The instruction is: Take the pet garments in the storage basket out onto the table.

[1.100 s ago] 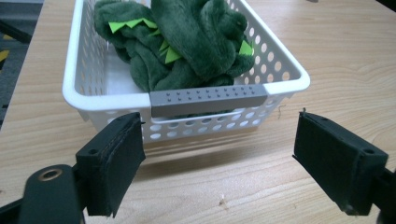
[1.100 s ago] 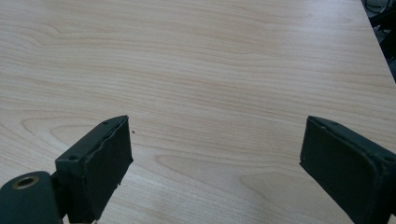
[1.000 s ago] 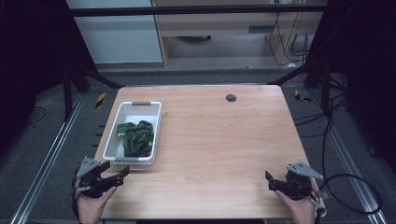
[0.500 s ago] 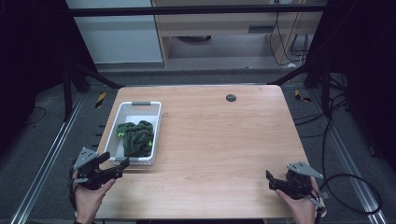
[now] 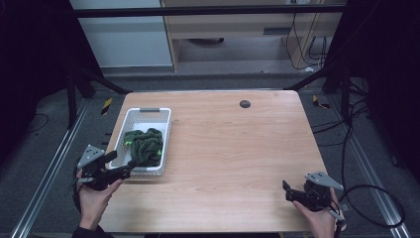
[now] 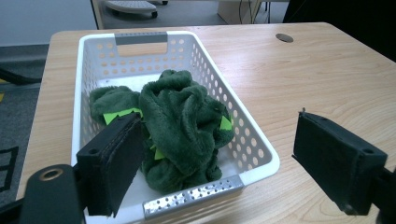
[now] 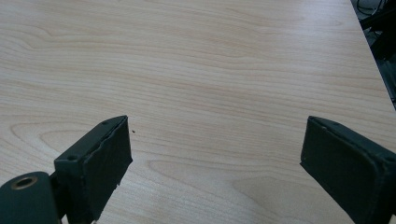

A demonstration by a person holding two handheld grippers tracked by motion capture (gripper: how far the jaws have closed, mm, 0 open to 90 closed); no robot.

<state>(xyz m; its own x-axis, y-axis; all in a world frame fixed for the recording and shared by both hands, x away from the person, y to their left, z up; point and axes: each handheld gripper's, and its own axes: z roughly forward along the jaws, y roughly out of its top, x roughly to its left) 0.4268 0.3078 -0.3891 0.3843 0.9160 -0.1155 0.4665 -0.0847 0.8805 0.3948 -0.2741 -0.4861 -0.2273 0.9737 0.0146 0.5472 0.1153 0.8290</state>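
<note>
Left gripper (image 6: pixel 215 154) before green cloth (image 6: pixel 180 128)

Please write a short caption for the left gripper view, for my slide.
Open left gripper approaching a white perforated plastic basket holding crumpled dark green fleece cloth on a light wooden table.

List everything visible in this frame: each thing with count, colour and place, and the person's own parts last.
Basket: one, white, perforated, left part of the table.
Cloth: dark green heap with bright green tags, inside the basket; number of pieces unclear.
Table: one, light wood, centre.
Grommet: one, dark, round, far side of the table.
Left gripper: one, black, open, at the basket's near end.
Right gripper: one, black, open, near right corner of the table.
</note>
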